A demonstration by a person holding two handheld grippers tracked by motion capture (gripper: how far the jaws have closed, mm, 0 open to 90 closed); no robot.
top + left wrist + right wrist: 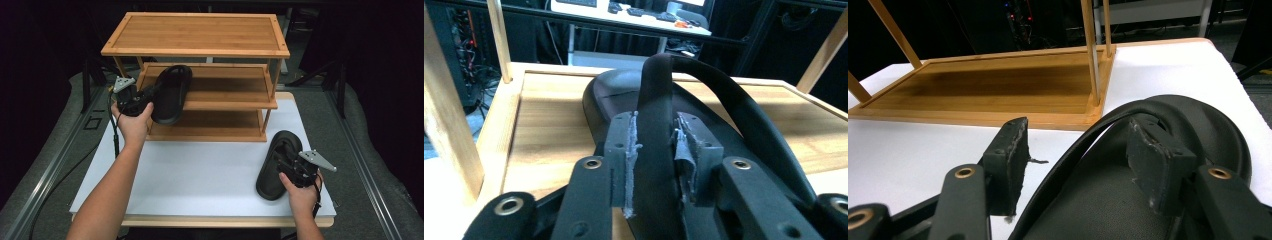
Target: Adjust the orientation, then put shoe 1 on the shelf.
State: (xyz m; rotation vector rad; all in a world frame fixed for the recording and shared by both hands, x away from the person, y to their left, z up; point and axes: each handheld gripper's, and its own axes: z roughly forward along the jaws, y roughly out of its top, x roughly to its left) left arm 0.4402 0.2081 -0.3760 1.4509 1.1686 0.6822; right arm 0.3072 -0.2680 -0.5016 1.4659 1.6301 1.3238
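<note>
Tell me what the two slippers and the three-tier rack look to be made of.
Slipper on the middle shelf and slipper on the table: probably moulded rubber or foam, matte black, smooth and seamless with a one-piece strap. Rack: likely bamboo or light wood, going by the fine straight grain in the warm honey-coloured boards, with a slight satin sheen.

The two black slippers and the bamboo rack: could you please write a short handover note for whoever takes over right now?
Left tool: jaws on either side of the strap of the first slipper, which lies on the middle shelf of the rack, heel end past the front edge.
Right tool: open, strap of the second slipper between its jaws; slipper on the white table.
Done: first slipper on the shelf.
Left: release it, shelve the second.
</note>
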